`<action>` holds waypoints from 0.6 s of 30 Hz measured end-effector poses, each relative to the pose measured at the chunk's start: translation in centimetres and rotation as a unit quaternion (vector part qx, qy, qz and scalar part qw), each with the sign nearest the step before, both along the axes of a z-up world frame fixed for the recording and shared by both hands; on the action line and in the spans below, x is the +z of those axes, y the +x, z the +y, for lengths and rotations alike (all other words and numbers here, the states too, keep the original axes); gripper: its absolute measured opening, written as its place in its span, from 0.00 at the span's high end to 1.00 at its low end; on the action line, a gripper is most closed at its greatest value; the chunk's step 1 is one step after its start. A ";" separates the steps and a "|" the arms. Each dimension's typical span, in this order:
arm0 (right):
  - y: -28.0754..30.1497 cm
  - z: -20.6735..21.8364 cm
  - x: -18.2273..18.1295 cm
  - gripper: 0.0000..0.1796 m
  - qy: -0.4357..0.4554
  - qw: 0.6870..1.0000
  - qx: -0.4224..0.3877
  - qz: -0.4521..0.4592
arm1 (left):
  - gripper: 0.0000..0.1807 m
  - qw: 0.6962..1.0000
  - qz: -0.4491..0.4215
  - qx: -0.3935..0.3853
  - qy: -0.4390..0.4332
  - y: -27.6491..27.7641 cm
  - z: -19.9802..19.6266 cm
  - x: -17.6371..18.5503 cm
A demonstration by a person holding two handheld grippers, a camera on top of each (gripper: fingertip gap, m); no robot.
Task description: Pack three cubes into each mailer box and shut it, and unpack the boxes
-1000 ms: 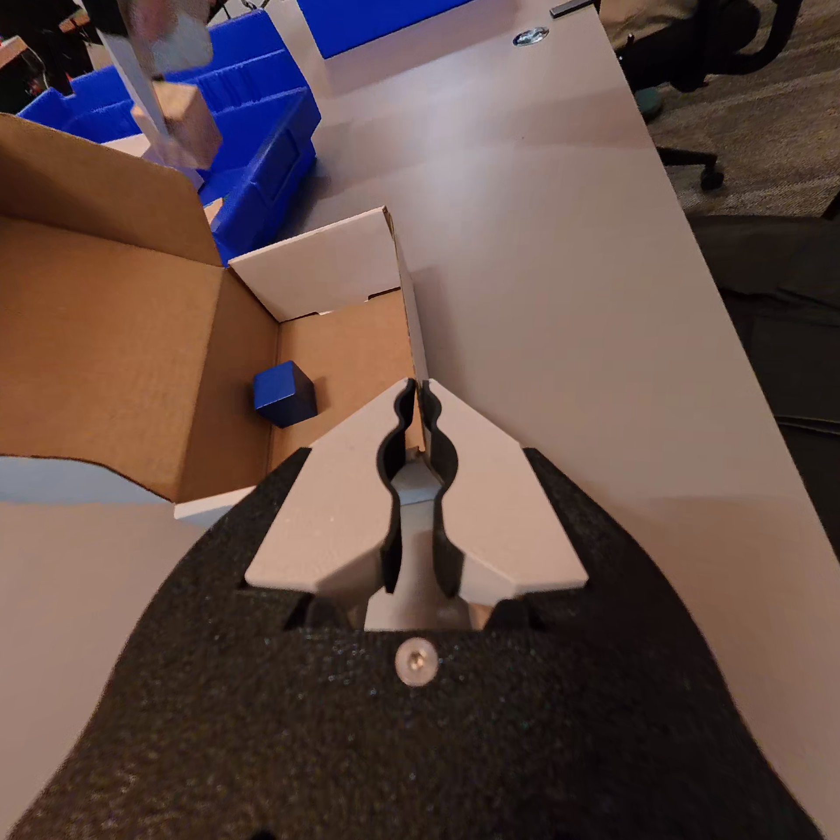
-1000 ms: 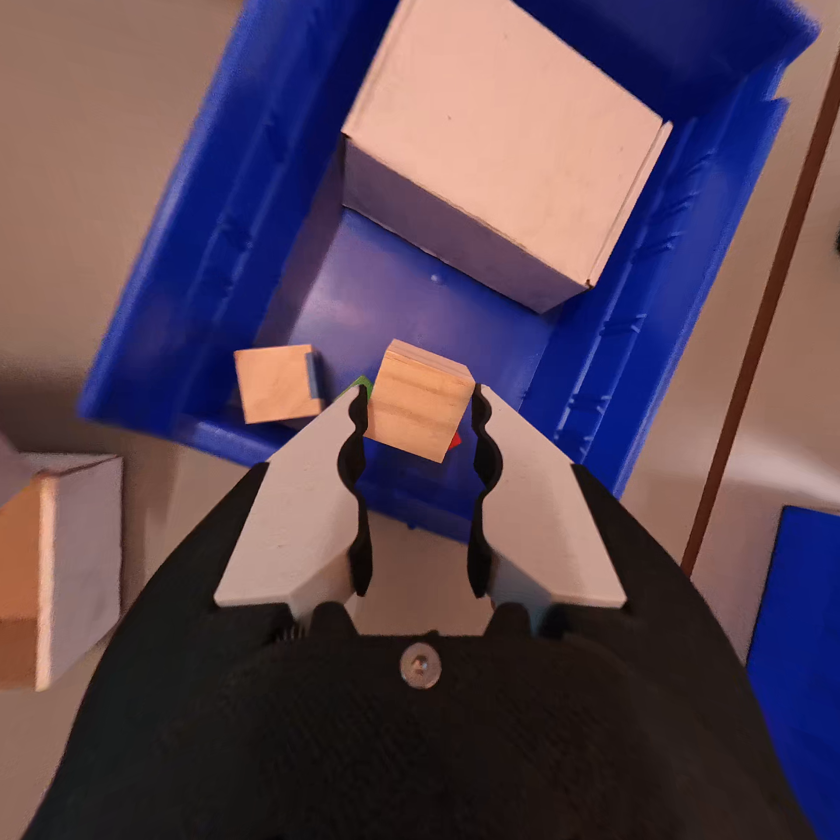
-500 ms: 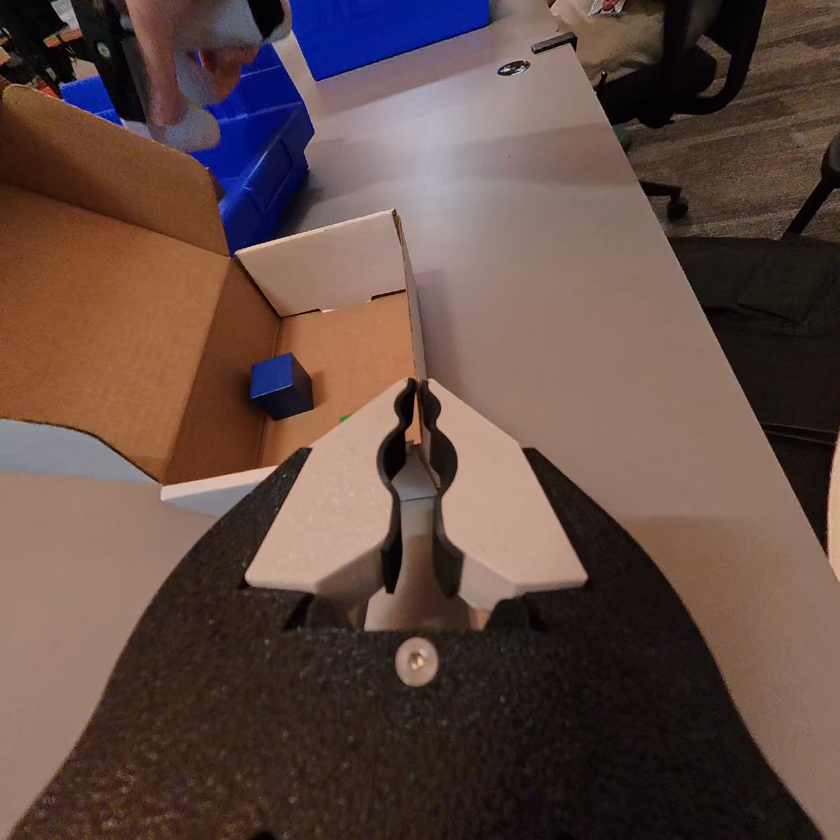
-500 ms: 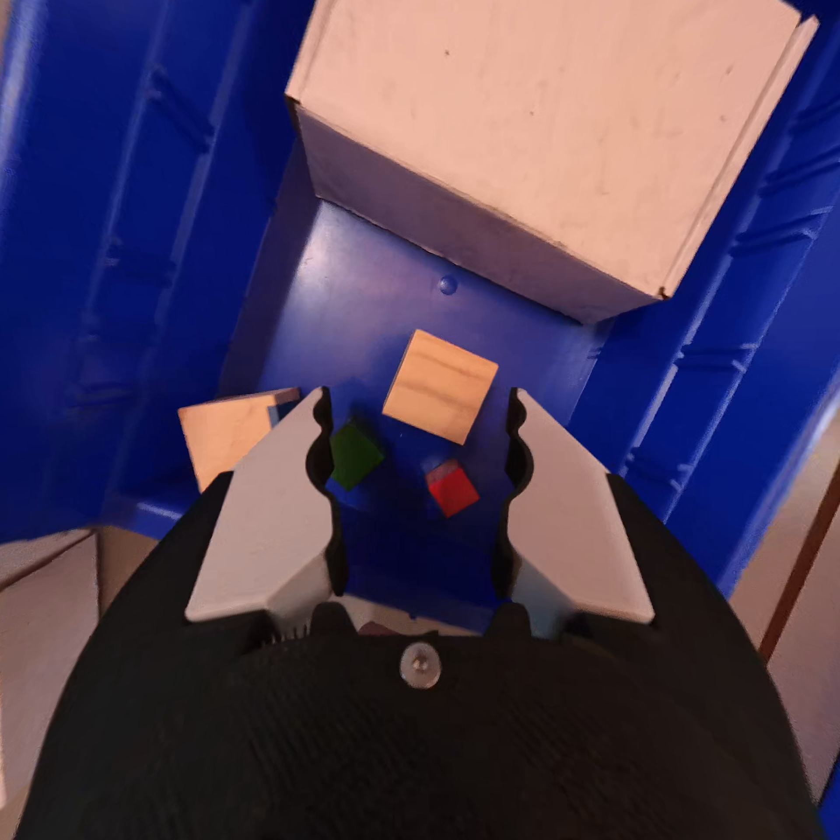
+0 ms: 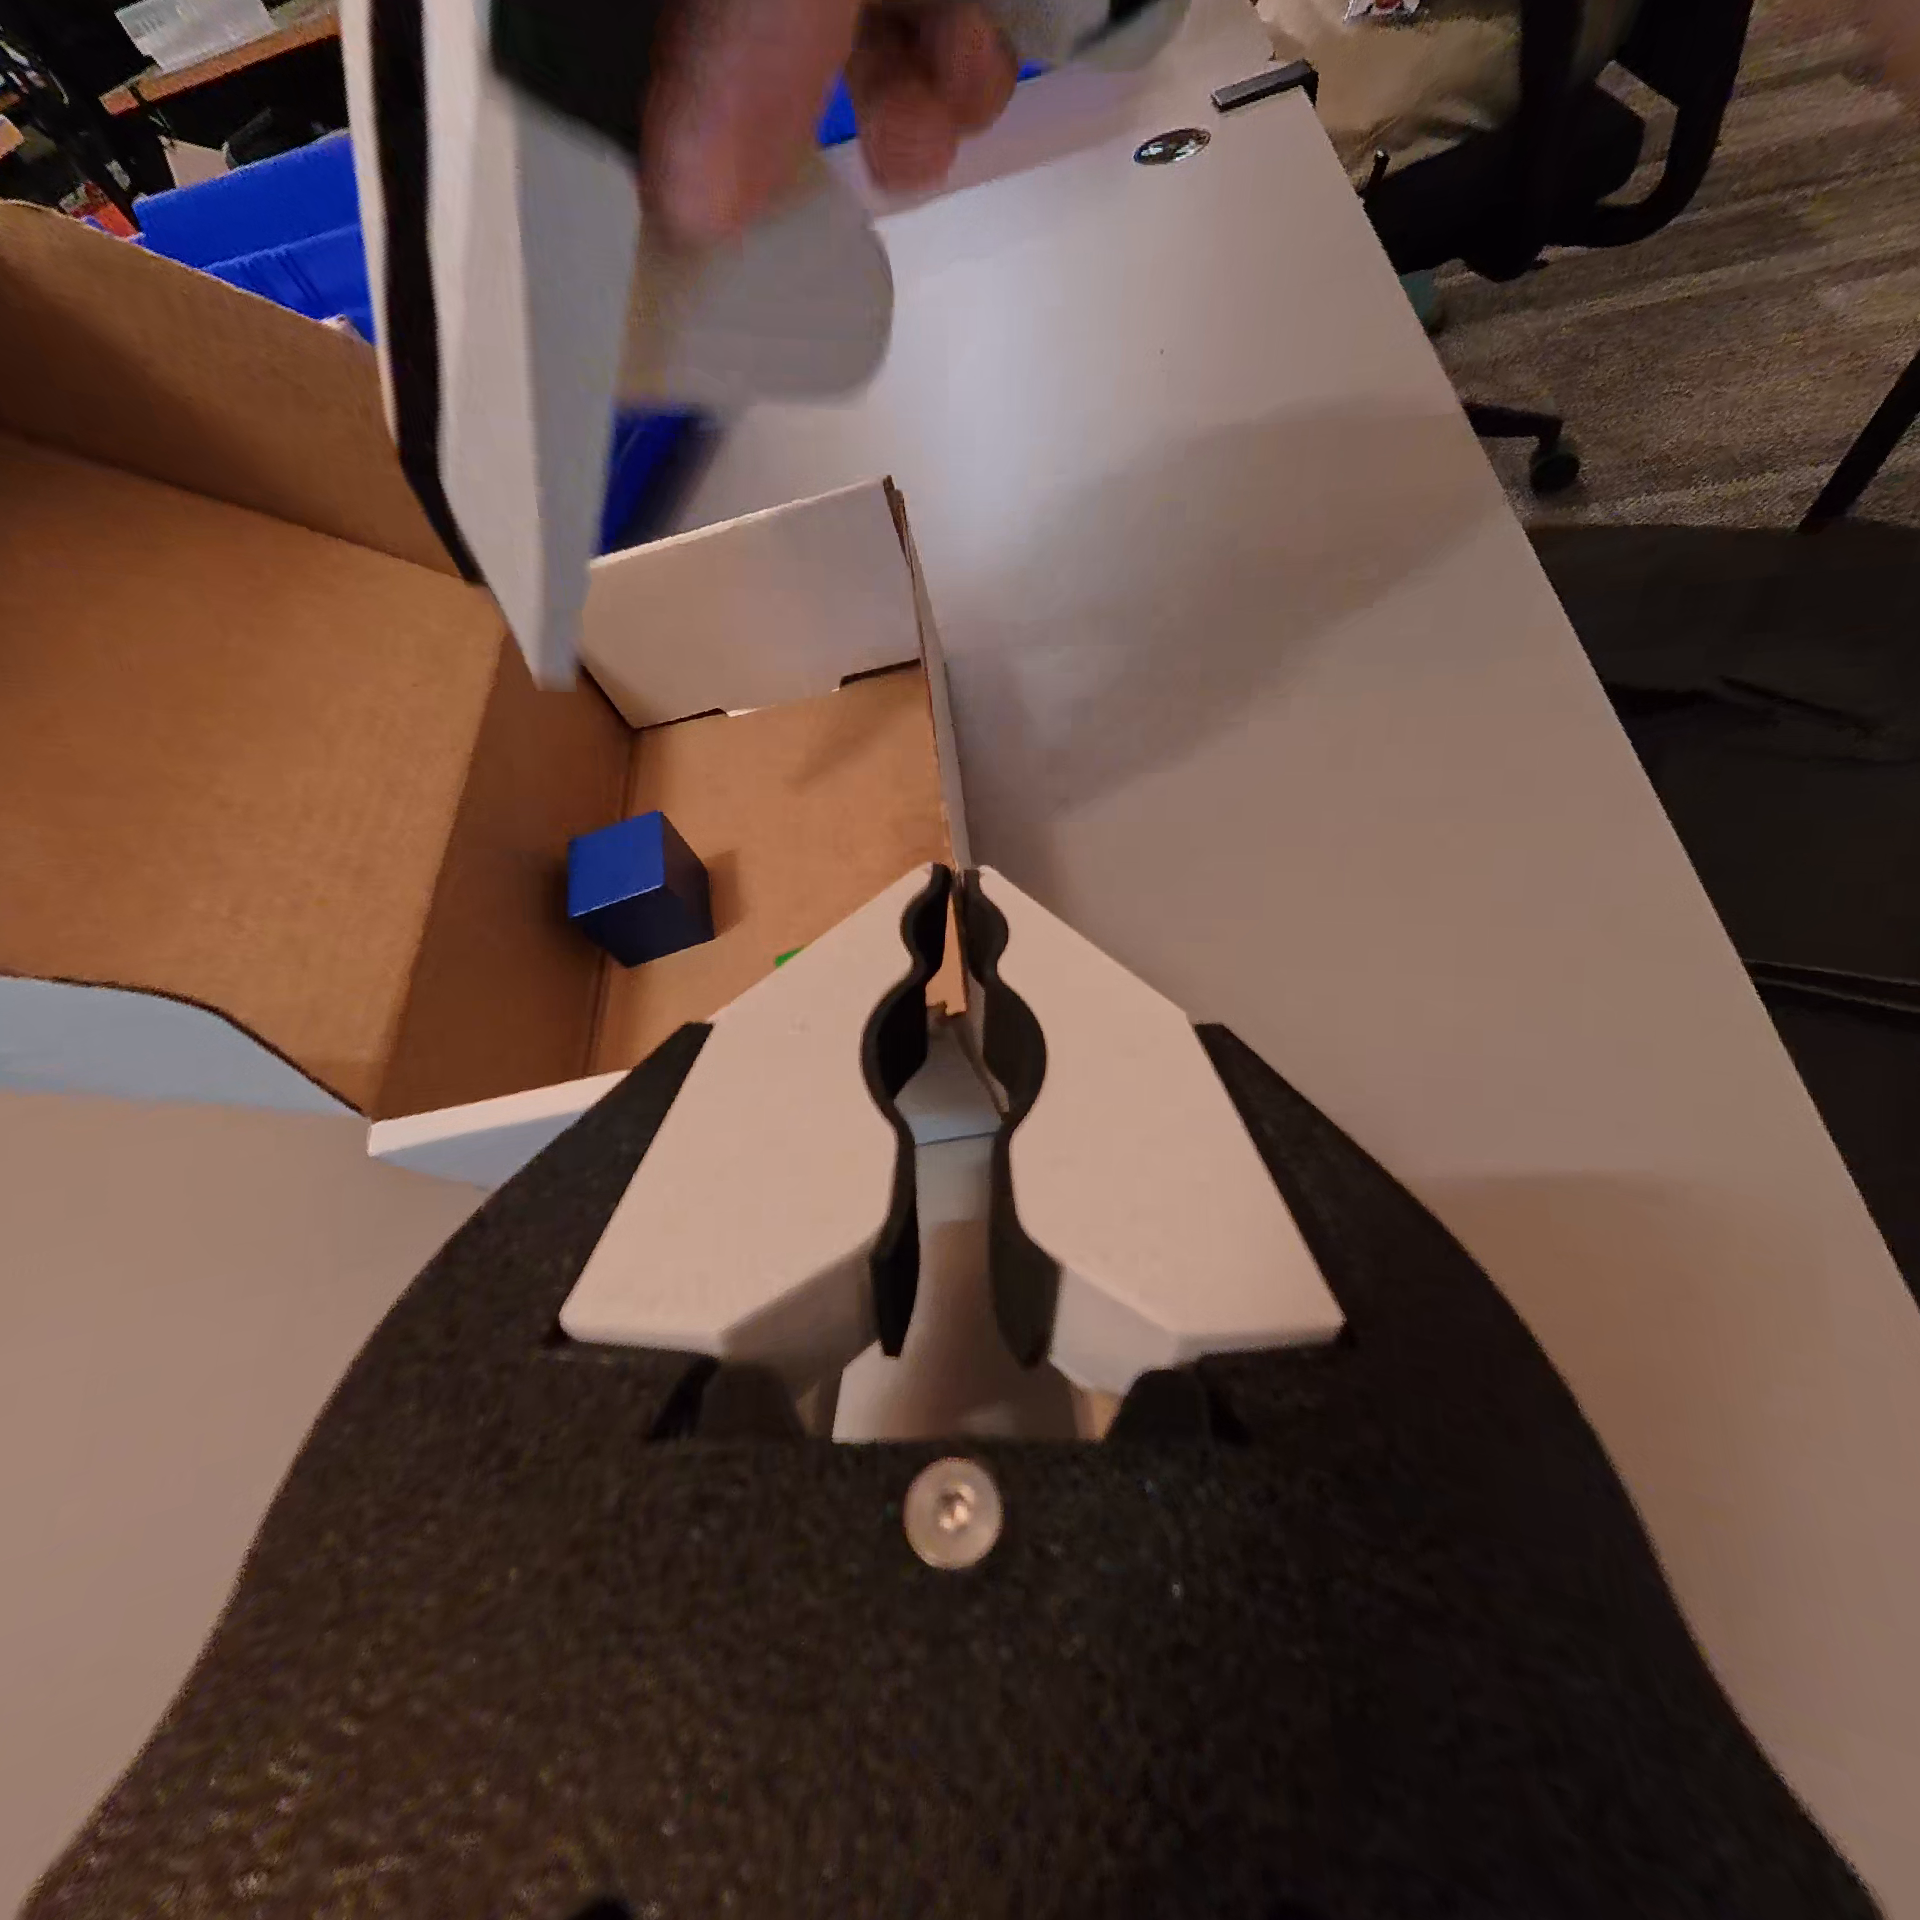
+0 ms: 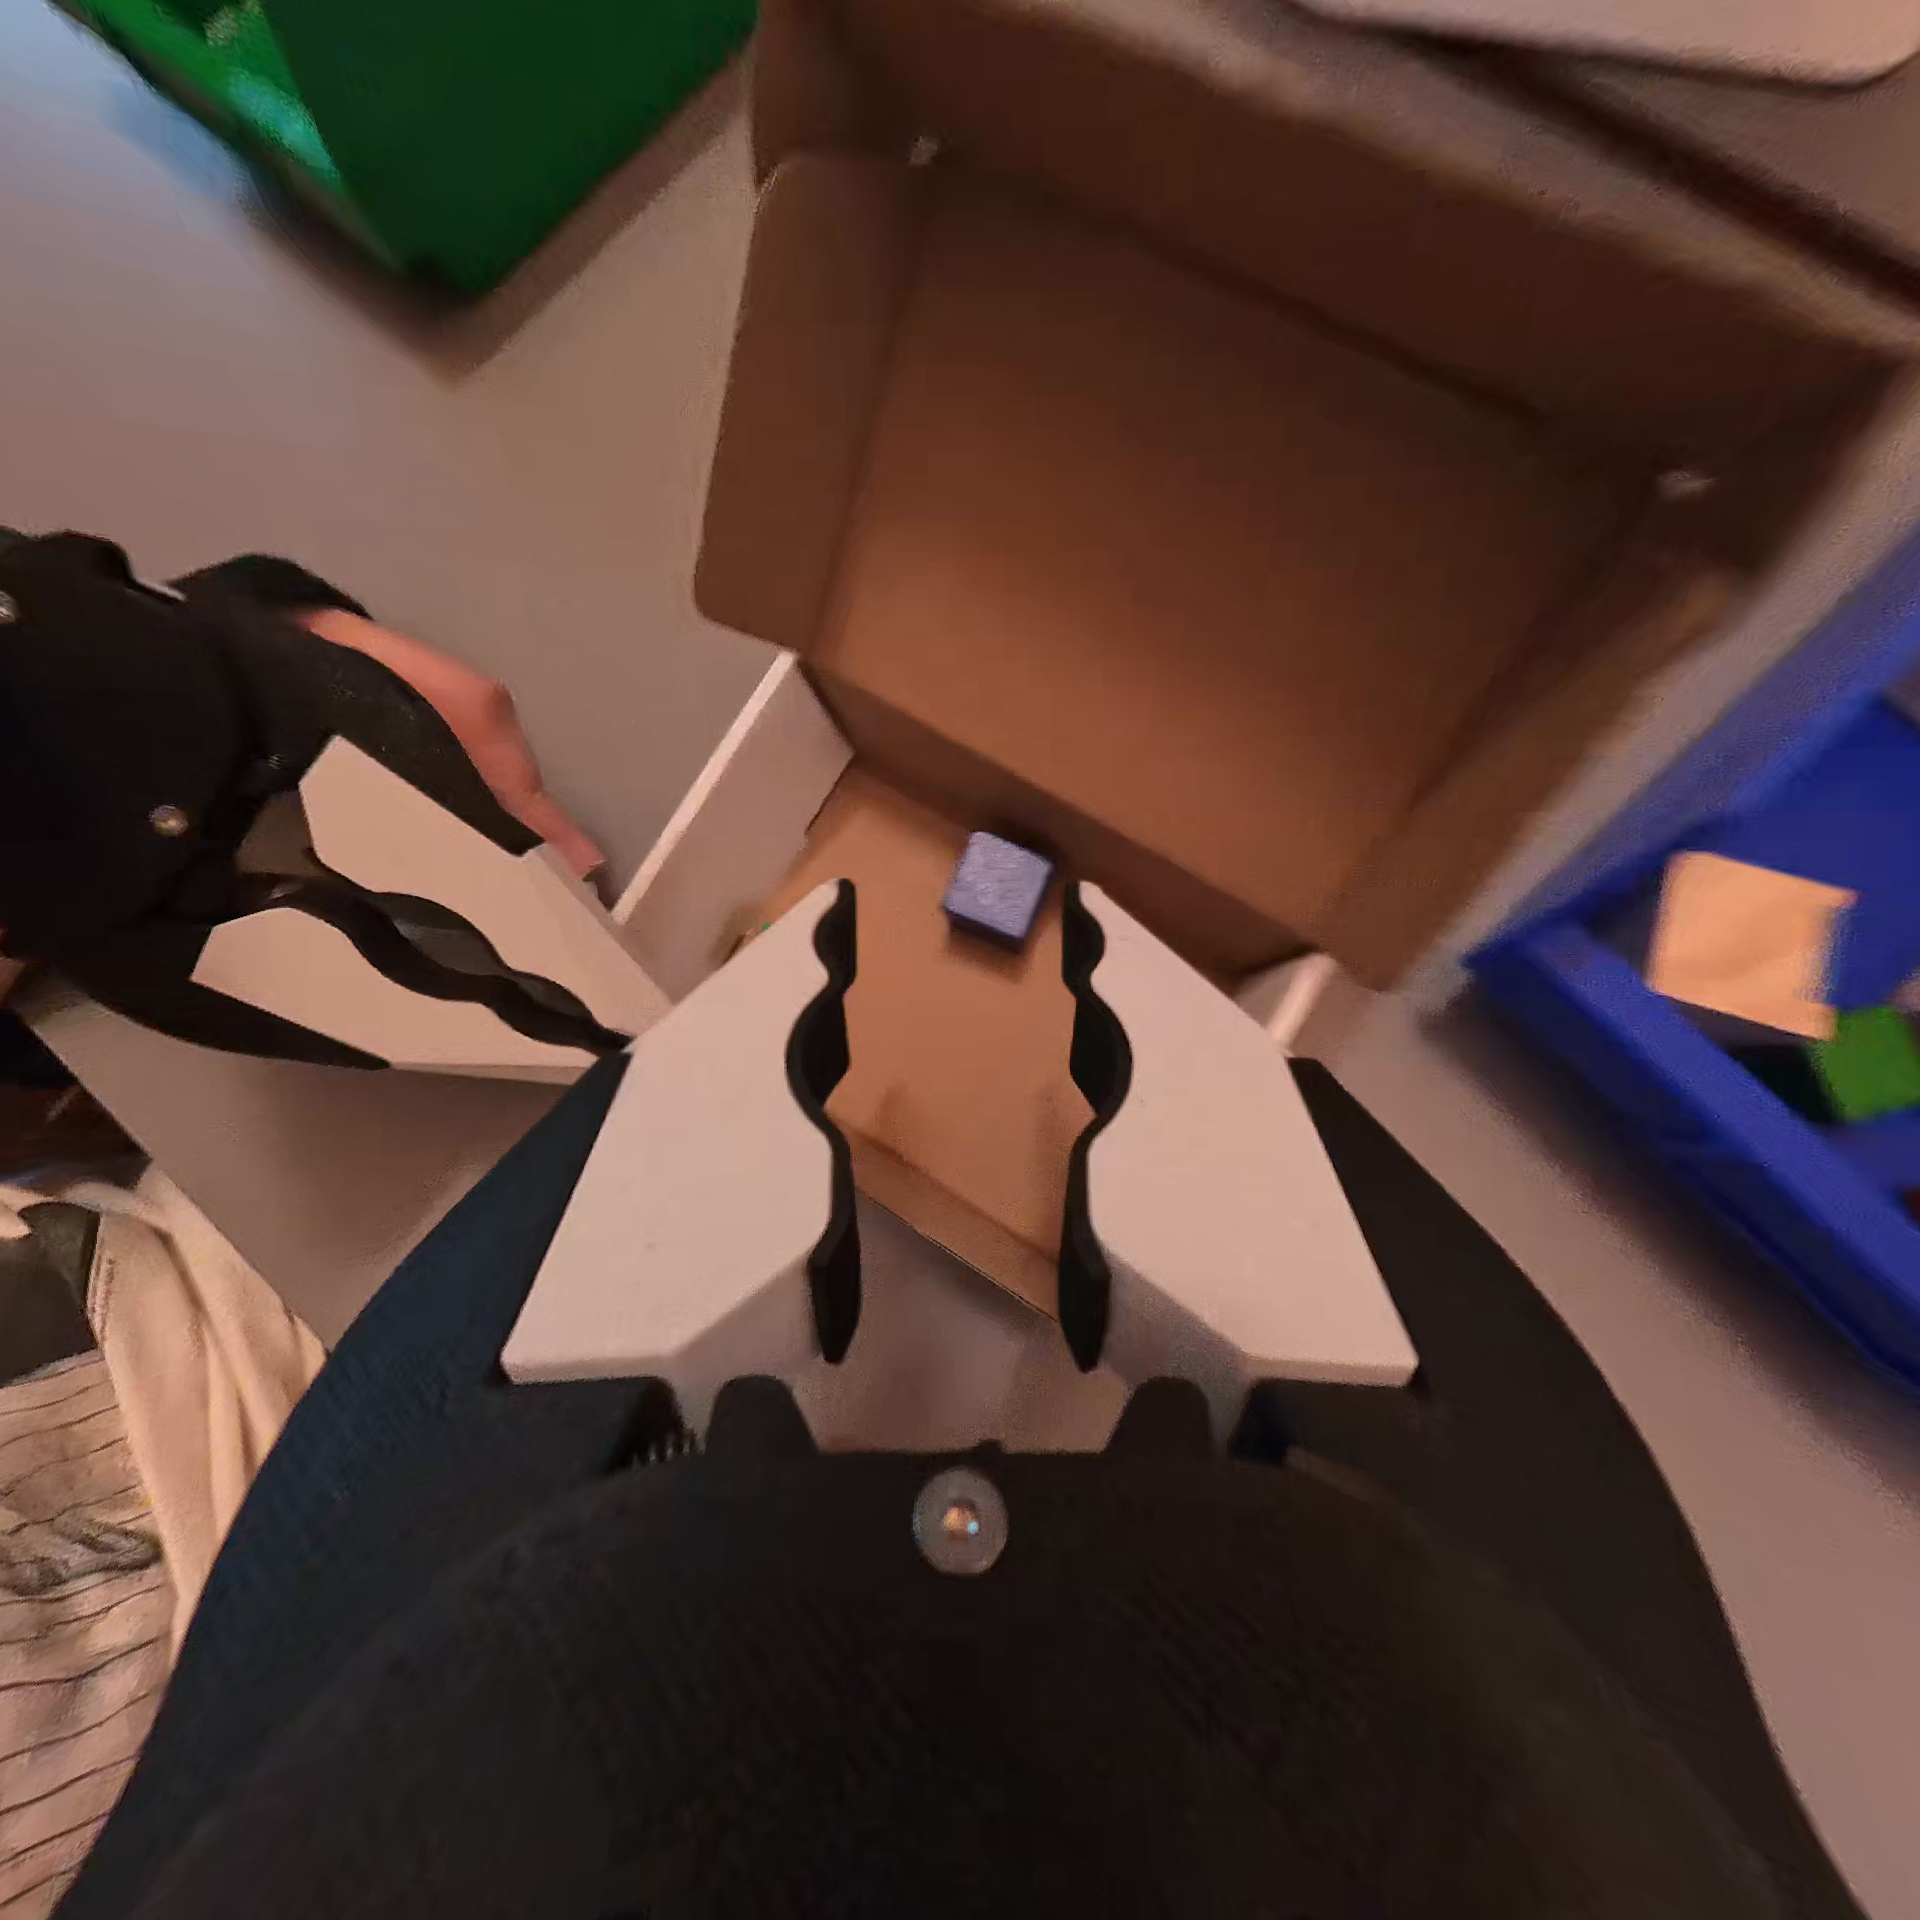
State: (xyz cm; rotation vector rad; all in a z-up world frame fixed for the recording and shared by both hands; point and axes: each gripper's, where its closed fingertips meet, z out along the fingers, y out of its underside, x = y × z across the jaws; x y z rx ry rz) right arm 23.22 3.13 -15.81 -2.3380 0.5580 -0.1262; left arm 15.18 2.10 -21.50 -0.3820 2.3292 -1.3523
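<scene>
An open white mailer box [image 5: 758, 613] with a brown inside lies on the table, its lid [image 5: 208, 727] folded back to the left. A blue cube [image 5: 639, 899] sits on the box floor. A sliver of a green cube [image 5: 790, 956] shows behind my left finger. My left gripper [image 5: 958, 878] is shut on the box's right side wall. My right gripper [image 6: 956, 891] is open and empty, hovering over the box [image 6: 1143, 520] just in front of the blue cube [image 6: 997, 888]. It also shows blurred in the left wrist view [image 5: 488, 416], above the box.
A blue bin [image 6: 1714, 1143] to the right of the box holds a wooden cube [image 6: 1745, 956] and a green cube [image 6: 1870, 1060]. A green bin [image 6: 468, 135] stands beyond the box. The table edge and office chairs [image 5: 1621, 125] lie to the right.
My right gripper dropped the wooden cube in the blue bin, opened, and swung over to the open mailer box. My left gripper kept its hold on the box wall.
</scene>
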 end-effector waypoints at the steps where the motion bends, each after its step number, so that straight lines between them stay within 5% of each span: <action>1: -0.3 0.7 -1.2 0.75 -0.025 1.000 0.001 0.013 | 1.00 1.000 0.000 0.000 0.000 0.0 0.0 0.0; 6: 2.3 0.4 -5.8 0.71 -0.169 0.984 -0.060 0.002 | 1.00 1.000 -0.001 0.000 0.000 0.0 0.1 0.0; 11: 1.2 1.7 -8.8 0.79 -0.178 0.982 -0.024 0.064 | 1.00 1.000 -0.006 0.002 0.004 0.0 0.1 -0.1; 14: 1.0 1.5 -7.7 0.85 -0.171 0.984 -0.003 0.048 | 1.00 1.000 -0.008 0.001 0.008 0.0 0.1 -0.1; 18: 2.5 -1.3 -1.5 0.85 -0.124 0.992 -0.014 -0.009 | 1.00 1.000 -0.010 0.002 0.009 0.0 0.1 -0.1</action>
